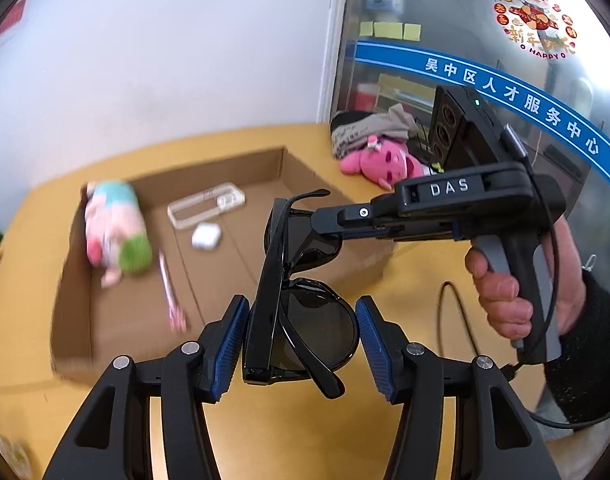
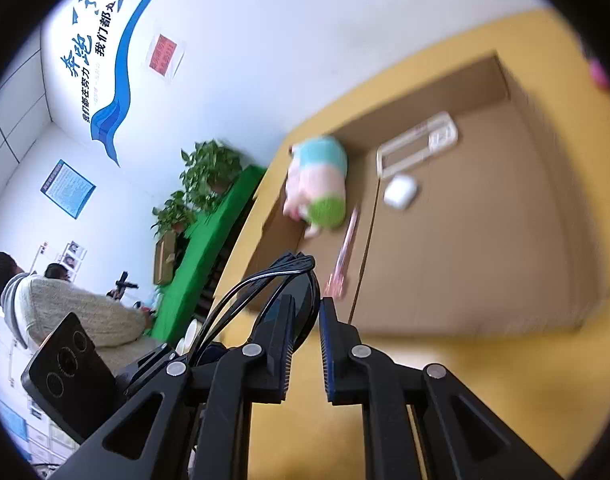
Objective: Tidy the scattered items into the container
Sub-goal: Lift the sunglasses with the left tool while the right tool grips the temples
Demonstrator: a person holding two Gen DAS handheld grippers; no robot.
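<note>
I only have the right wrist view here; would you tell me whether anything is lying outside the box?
Observer: Yes, a pink plush toy lies on the table beyond the box, beside a grey garment.
Operator: Thank you. What holds the sunglasses besides my right gripper?
Observer: The left gripper has the near lens between its pads, which seem to sit against both sides; the right gripper pinches the far lens.

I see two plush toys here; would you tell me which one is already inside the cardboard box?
The plush with the teal top and green bottom lies inside the cardboard box, against its left wall. The pink plush lies outside, on the yellow table beyond the box.
</note>
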